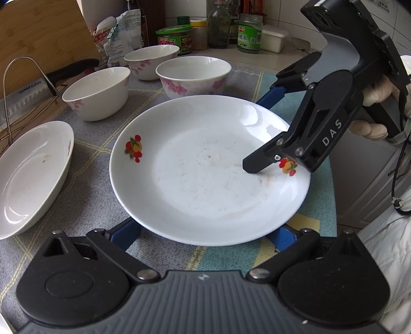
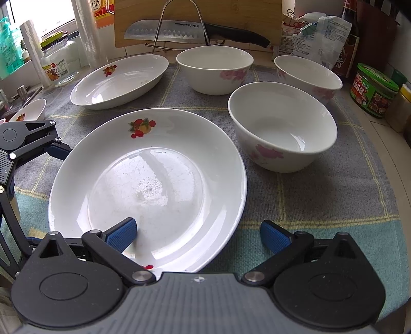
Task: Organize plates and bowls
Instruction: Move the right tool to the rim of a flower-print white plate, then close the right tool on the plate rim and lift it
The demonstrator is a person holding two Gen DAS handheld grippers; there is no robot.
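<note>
A white round plate with fruit prints lies on the checked cloth. My left gripper is open wide at the plate's near rim, and its blue fingertips are hidden under that rim. My right gripper is open and straddles the plate's rim, with one finger over the plate's inside and the other outside above the cloth. Three white bowls with pink flowers stand behind the plate. An oval dish lies beside them.
A knife rests on a wire rack against a wooden board at the back. Jars, bottles and food bags line the wall. A glass jar and a small dish stand by the sink. The counter's edge runs along the right.
</note>
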